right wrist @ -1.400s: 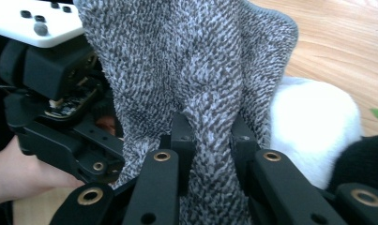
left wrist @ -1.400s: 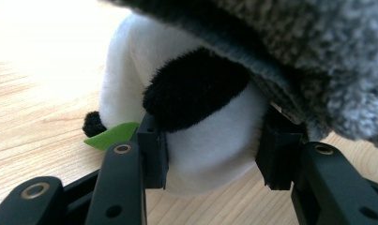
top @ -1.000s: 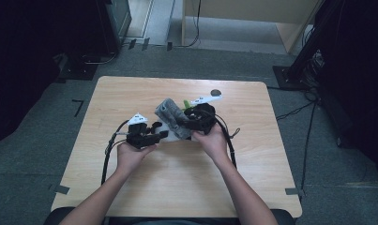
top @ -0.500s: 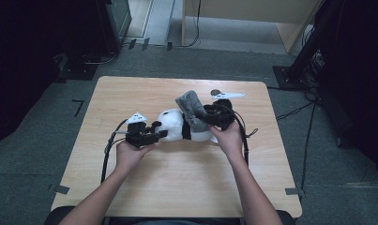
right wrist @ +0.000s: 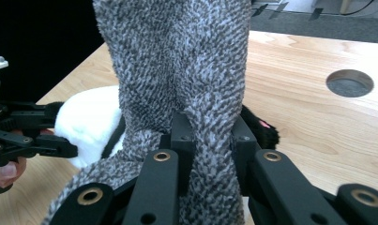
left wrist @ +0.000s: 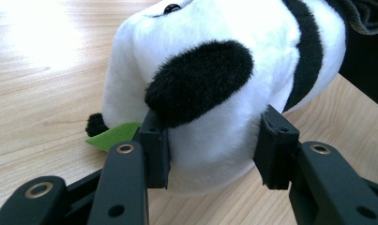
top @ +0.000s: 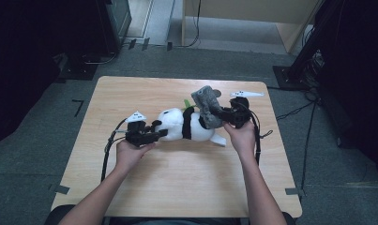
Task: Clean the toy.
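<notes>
In the high view, the plush panda [top: 184,125] lies on its side near the middle of the wooden table [top: 177,187], head toward the person's left. The left gripper [top: 154,135] is closed on the head end and sits where it was a second ago. The right gripper [top: 220,116] has travelled toward the table's right side and a little upward, carrying the grey fleece garment [top: 206,105] with it. A second ago that grey cloth lay bunched over the toy between the two hands; now it stands clear above the panda's rear end, so the white body and black band are uncovered. A green leaf [top: 188,101] pokes out behind the toy. In the left gripper view, the jaws stand partly closed with both pads pressed into the white plush on either side of the black ear [left wrist: 198,82], a firm hold that anchors the toy against the pull. In the right gripper view, the jaws are nearly fully closed, pinching a thick fold of the grey fleece [right wrist: 177,70], which rises straight up from the pads; the panda [right wrist: 90,119] and the other gripper show beyond it on the left. Judging from this, the garment looks almost or fully off, and what remains is to draw it clear and set it down.
</notes>
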A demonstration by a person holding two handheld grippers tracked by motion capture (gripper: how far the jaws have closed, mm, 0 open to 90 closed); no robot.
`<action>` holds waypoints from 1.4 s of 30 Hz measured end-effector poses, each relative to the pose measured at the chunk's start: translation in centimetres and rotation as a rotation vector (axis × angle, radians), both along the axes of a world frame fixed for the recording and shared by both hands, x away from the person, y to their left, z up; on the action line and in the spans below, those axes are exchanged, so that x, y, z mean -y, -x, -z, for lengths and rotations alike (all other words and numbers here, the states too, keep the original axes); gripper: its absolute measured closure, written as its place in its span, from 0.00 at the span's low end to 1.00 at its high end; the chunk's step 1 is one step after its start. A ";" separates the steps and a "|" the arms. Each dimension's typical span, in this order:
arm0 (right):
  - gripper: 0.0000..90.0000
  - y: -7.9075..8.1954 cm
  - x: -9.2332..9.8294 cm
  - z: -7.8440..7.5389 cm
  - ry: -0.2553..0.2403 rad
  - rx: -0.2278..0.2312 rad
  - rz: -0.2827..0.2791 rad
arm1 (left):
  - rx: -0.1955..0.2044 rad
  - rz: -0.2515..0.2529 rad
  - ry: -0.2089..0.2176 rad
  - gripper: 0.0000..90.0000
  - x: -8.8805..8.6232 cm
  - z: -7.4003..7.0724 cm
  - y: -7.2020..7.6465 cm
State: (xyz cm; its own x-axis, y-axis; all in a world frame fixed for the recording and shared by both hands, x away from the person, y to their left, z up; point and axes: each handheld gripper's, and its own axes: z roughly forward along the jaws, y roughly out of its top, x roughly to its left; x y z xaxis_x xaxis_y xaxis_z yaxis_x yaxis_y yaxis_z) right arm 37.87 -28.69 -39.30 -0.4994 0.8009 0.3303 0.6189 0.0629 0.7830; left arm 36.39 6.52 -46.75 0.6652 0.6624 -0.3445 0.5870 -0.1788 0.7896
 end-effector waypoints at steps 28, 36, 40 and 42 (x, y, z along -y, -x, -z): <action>0.87 2.2 -3.9 -4.5 0.028 0.118 -0.075 | 0.030 -0.010 -0.018 0.59 0.3 0.2 0.6; 0.87 2.2 -9.9 -3.3 0.054 0.103 -0.223 | 0.053 -0.023 -0.016 0.59 0.4 0.4 1.1; 0.87 2.1 -11.8 -2.3 0.037 0.073 -0.275 | 0.060 -0.028 -0.016 0.59 0.5 0.5 1.4; 0.87 2.1 -12.6 -1.8 0.038 0.058 -0.294 | 0.063 -0.028 -0.020 0.59 0.6 0.4 1.6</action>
